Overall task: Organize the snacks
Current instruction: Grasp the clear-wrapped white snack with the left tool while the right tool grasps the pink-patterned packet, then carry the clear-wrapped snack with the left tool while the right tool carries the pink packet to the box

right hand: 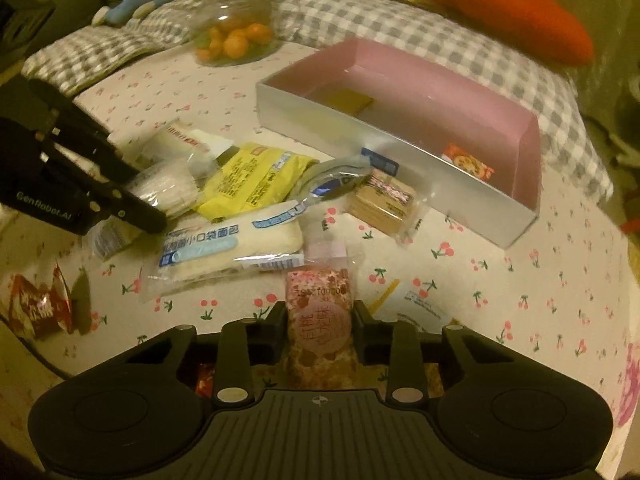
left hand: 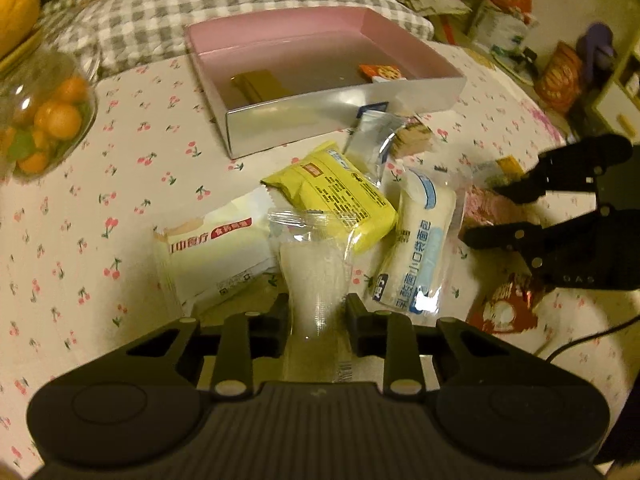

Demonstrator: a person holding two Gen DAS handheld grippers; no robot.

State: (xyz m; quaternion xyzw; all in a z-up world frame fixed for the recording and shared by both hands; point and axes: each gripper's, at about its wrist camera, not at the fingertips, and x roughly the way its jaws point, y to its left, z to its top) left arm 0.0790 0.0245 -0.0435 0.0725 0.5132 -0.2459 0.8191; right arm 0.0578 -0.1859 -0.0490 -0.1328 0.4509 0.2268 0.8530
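Observation:
My left gripper [left hand: 313, 312] is shut on a clear packet with a white snack [left hand: 316, 276], just above the cherry-print cloth. My right gripper [right hand: 320, 322] is shut on a pink flowered snack packet [right hand: 320, 320]. Each gripper also shows in the other's view, the right one [left hand: 486, 212] and the left one [right hand: 144, 200]. A pink-lined open box [left hand: 344, 120] [right hand: 384, 156] holds a gold packet [left hand: 258, 84] and an orange packet [left hand: 380, 72]. Loose snacks lie before it: a yellow packet [left hand: 340, 196] [right hand: 252, 180], a white bread packet [left hand: 420, 240] [right hand: 236, 244], a white cake packet [left hand: 212, 252].
A clear jar of small oranges [left hand: 48, 116] [right hand: 234, 28] stands at the cloth's far side. A red packet [left hand: 504, 308] [right hand: 40, 308] lies near the front. A brown cracker packet [right hand: 384, 200] lies by the box. A grey checked cushion [right hand: 400, 28] lies behind.

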